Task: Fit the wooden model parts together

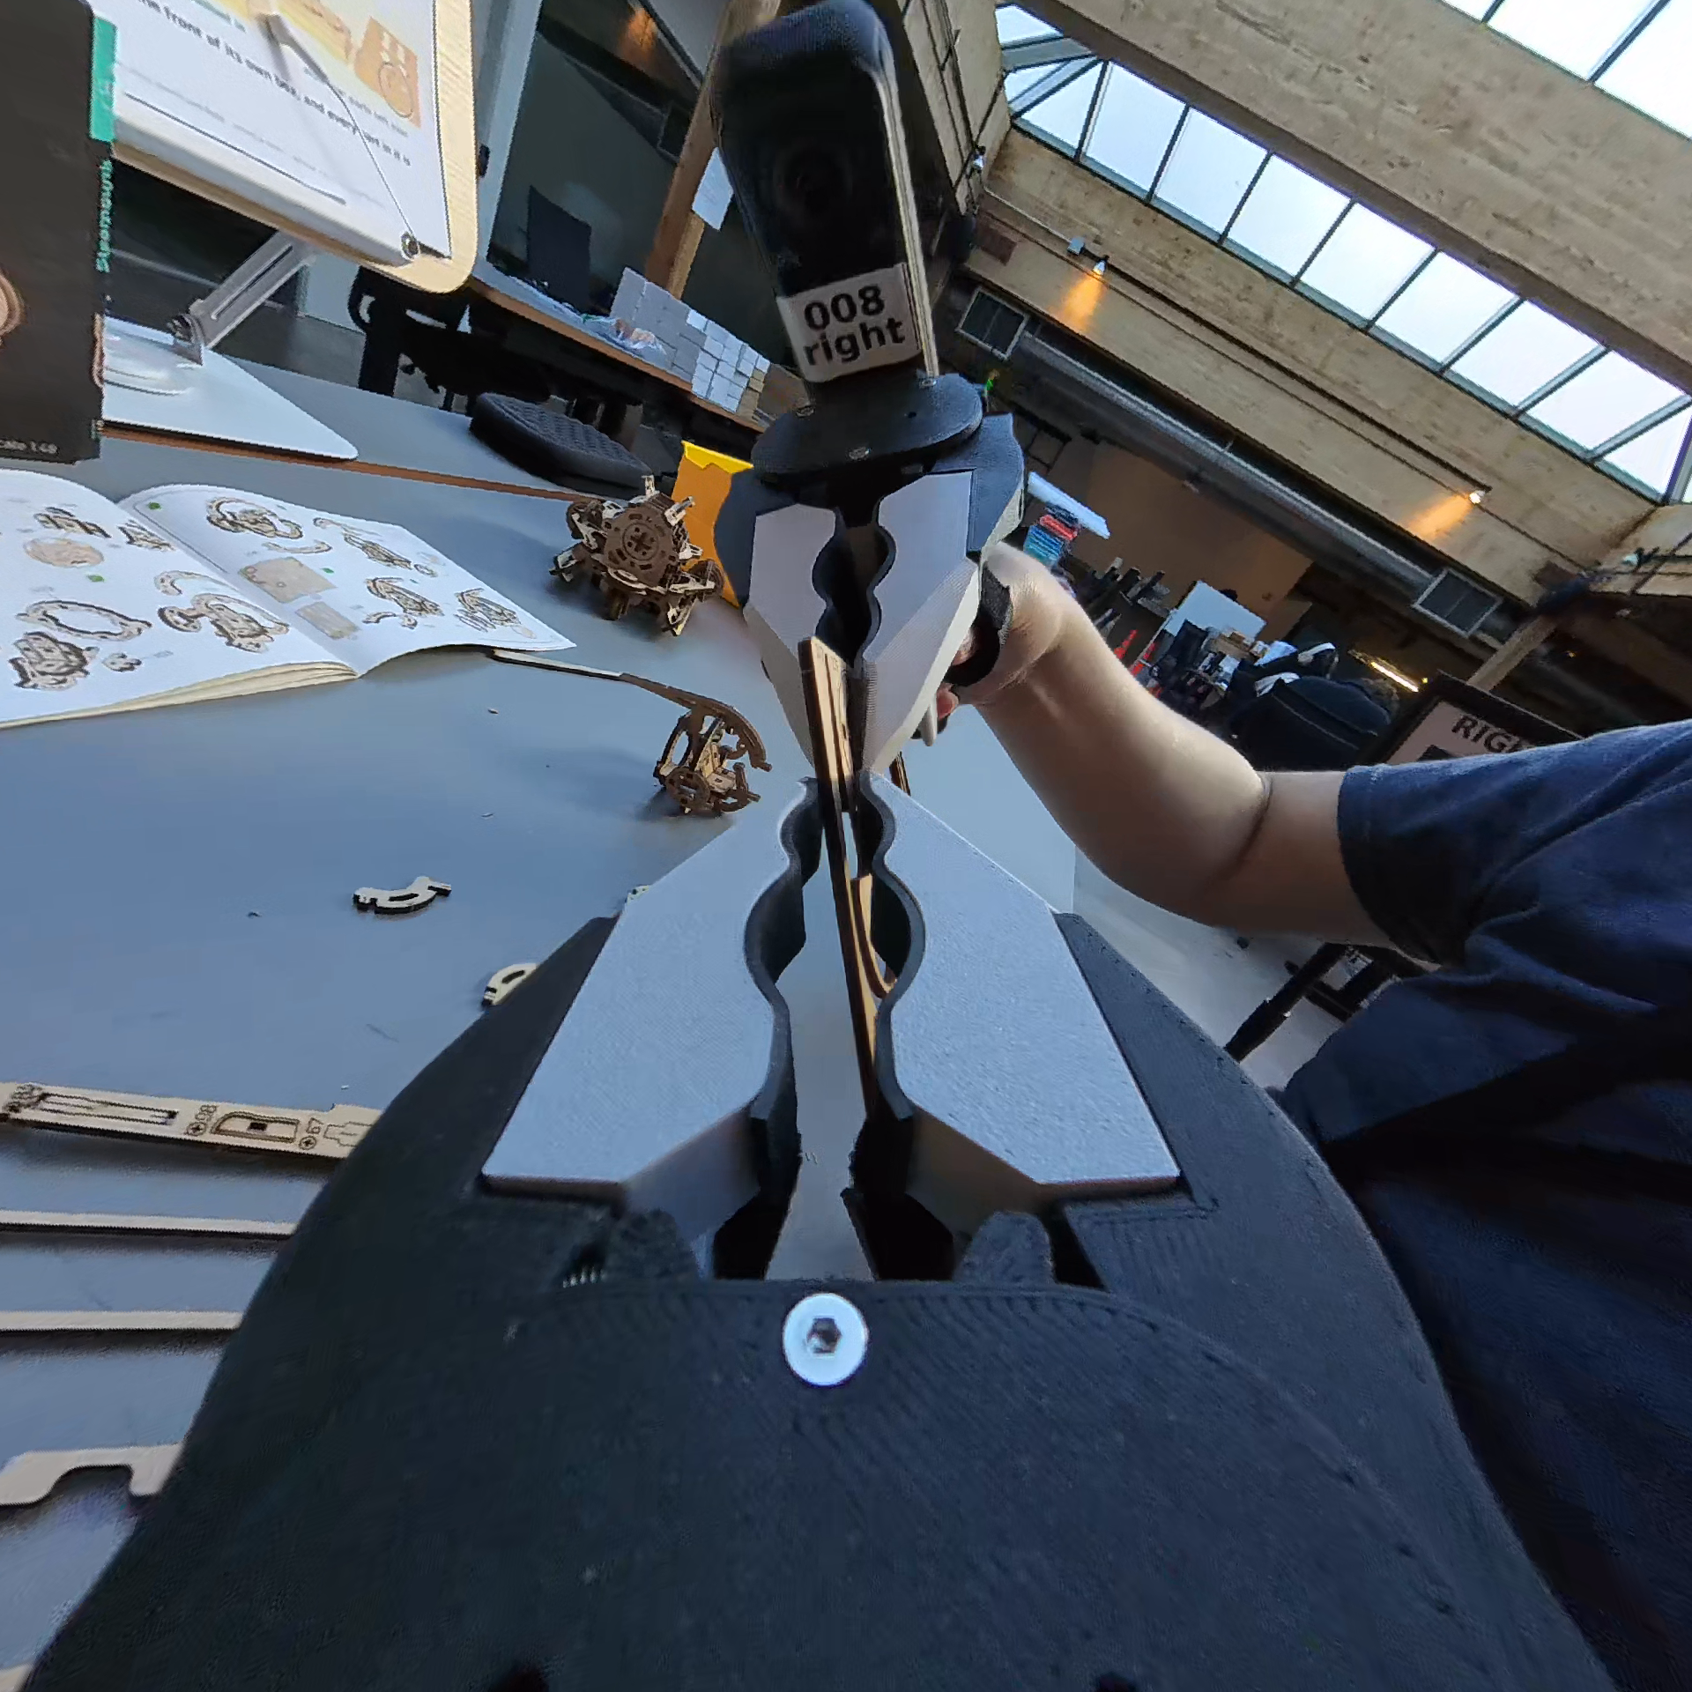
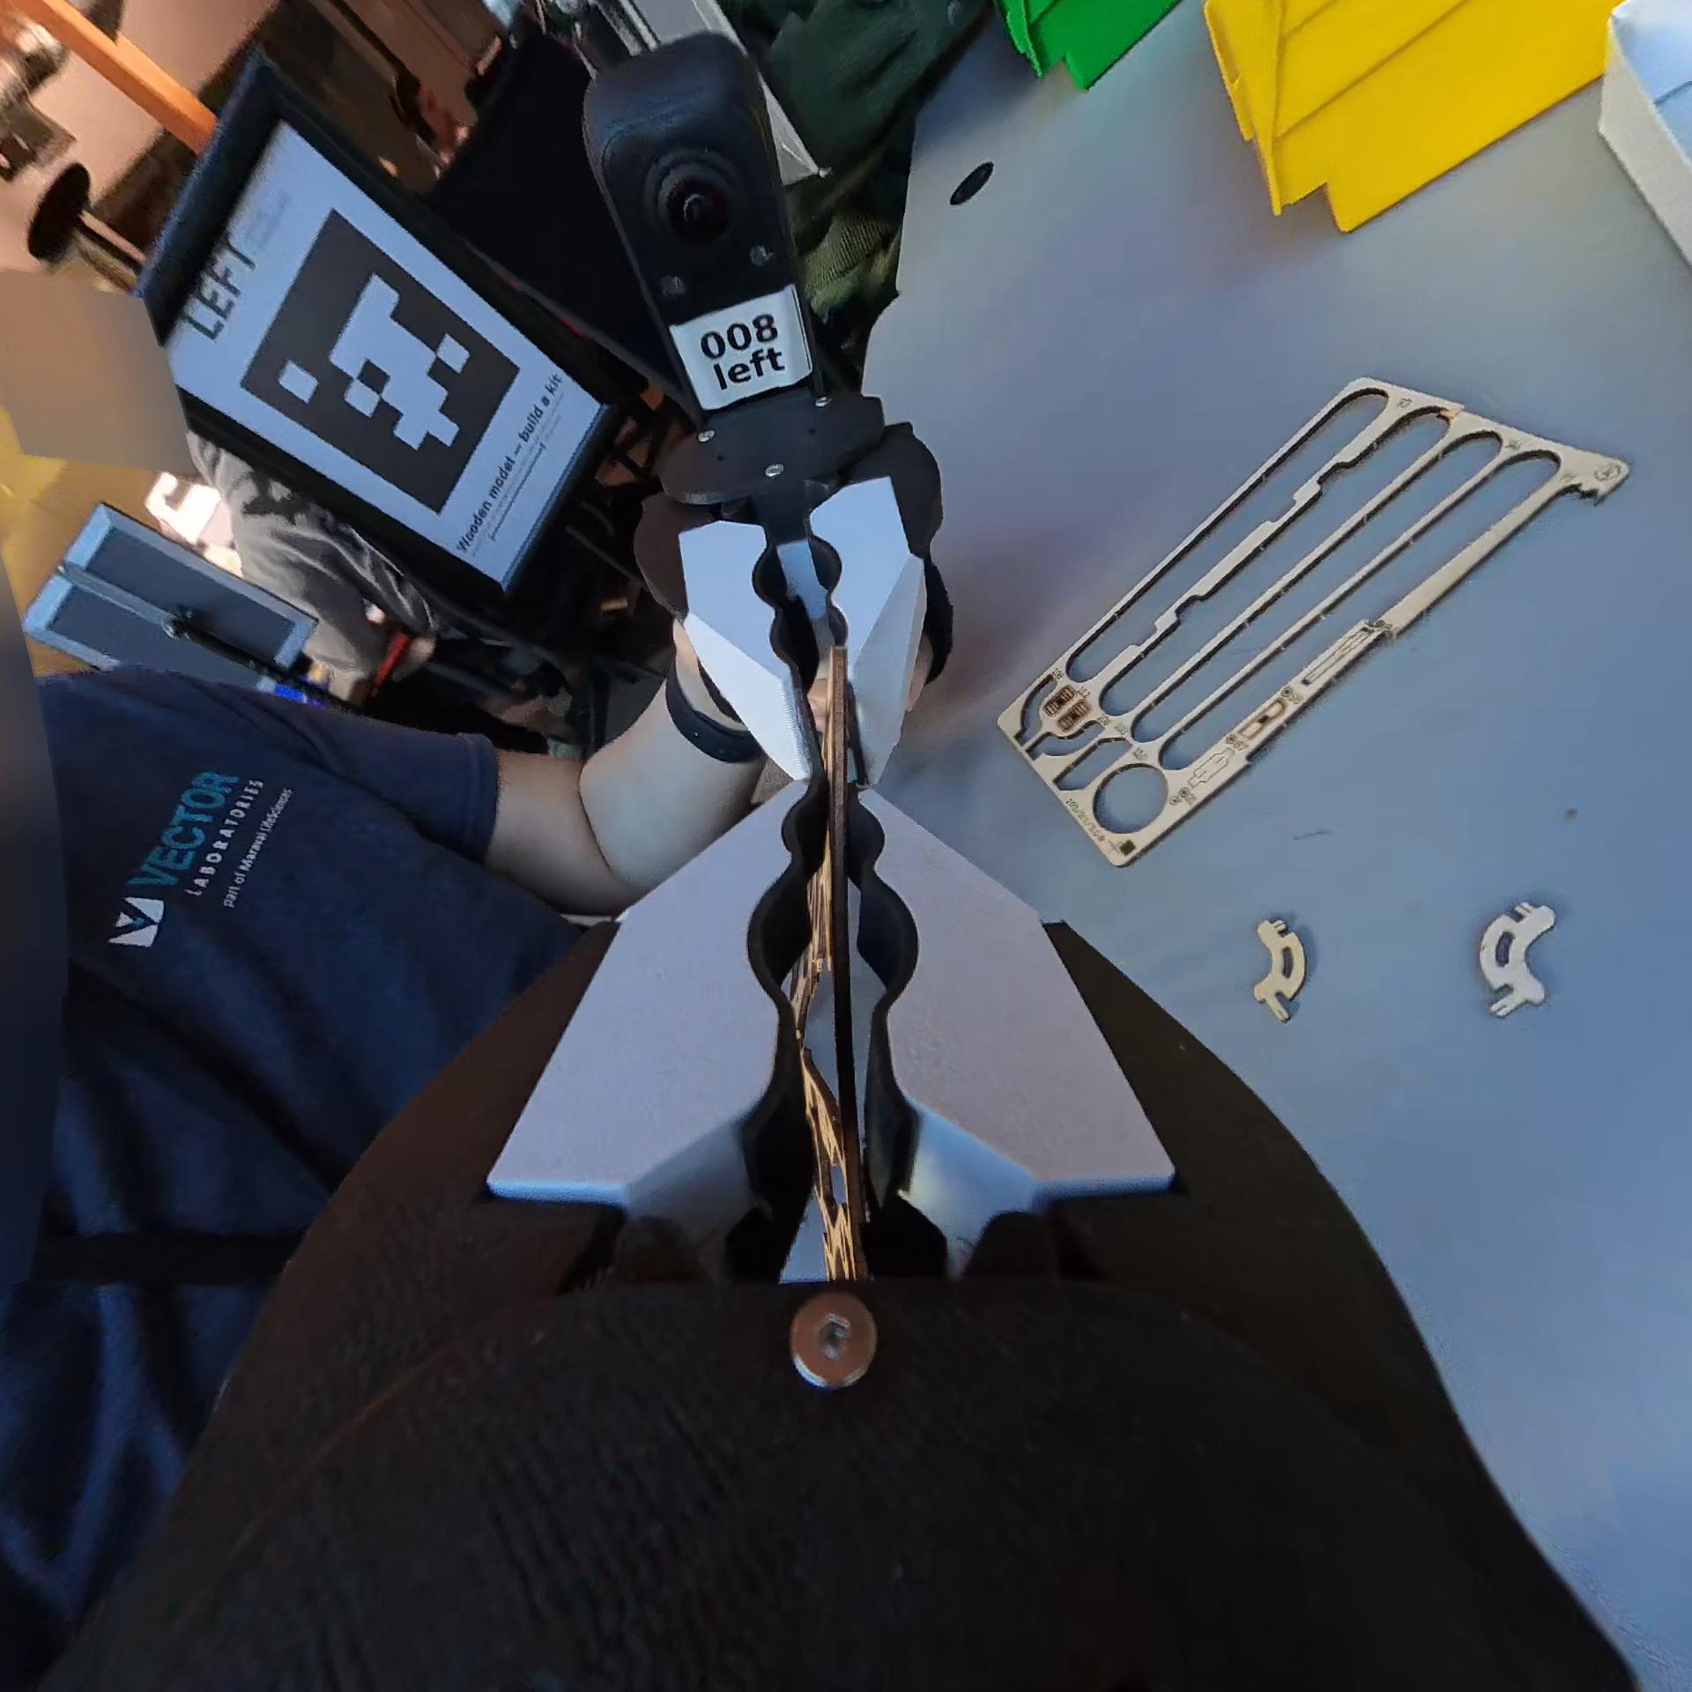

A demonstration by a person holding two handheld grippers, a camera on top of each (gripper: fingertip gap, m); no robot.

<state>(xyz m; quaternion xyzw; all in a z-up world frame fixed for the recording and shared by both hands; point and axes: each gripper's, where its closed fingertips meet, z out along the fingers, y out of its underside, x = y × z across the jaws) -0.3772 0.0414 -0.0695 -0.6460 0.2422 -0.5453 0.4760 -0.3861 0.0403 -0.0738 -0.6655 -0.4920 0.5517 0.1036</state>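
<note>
Overhead, both hand-held grippers, left (image 1: 838,806) and right (image 2: 829,815), each white-labelled, clamp thin wooden sheet (image 1: 847,916) edge-on above grey bench (image 1: 275,824). Left view only: open instruction booklet (image 1: 229,586), built wooden model (image 1: 641,554). Right view only: emptied parts sheet (image 2: 1300,613), printed marker board (image 2: 385,357).

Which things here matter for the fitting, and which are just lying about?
In the job:
left gripper
right gripper
thin wooden part clamped between both
two loose curved pieces
open instruction booklet

Lying about:
emptied part sheet
yellow bins
</note>
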